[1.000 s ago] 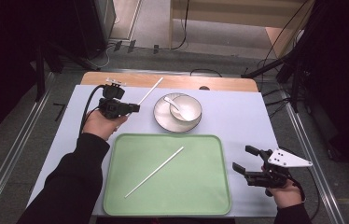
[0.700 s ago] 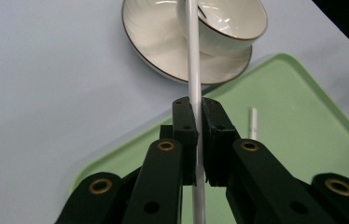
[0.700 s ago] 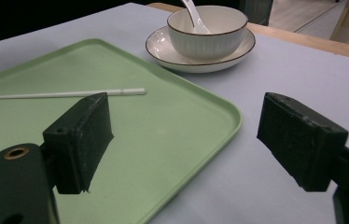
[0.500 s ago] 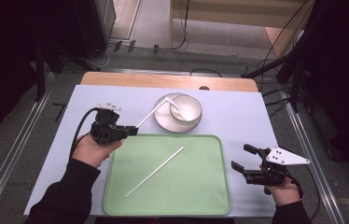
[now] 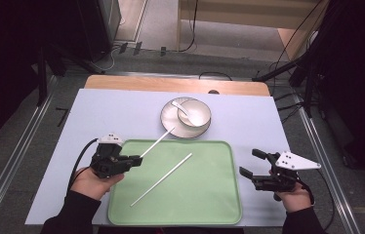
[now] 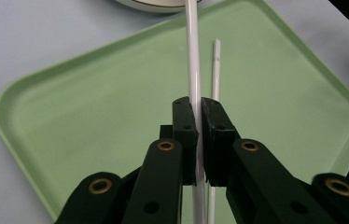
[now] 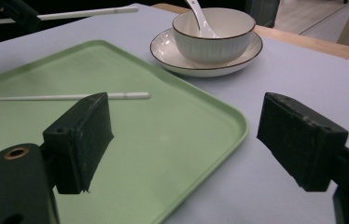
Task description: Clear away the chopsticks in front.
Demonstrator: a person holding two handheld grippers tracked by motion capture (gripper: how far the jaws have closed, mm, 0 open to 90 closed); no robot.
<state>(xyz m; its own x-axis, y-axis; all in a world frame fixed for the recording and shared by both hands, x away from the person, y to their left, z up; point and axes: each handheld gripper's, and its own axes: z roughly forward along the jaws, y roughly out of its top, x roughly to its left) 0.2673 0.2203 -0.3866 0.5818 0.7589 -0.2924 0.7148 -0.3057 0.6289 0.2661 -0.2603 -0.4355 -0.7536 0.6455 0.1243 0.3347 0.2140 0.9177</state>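
Note:
My left gripper [image 5: 134,160] is shut on a white chopstick [image 5: 157,141], held over the left rim of the green tray [image 5: 219,204]; the stick points up and right toward the bowl. In the left gripper view the chopstick [image 6: 193,70] runs up between the closed pads [image 6: 185,126]. A second white chopstick [image 5: 163,178] lies slantwise on the tray, also seen as chopstick [image 7: 70,97] and chopstick [image 6: 216,70]. My right gripper [image 5: 251,163] stands open beside the tray's right edge, nothing between its pads [image 7: 86,135].
A white bowl [image 5: 191,113] with a spoon [image 5: 180,106] sits on a saucer [image 5: 171,124] behind the tray. The light blue mat [image 5: 112,112] covers the table; a wooden edge [image 5: 171,84] runs along the back. Metal rails flank both sides.
My left hand has carried the held chopstick from the far left of the mat toward me and down to the tray's left rim. The right gripper has stayed put.

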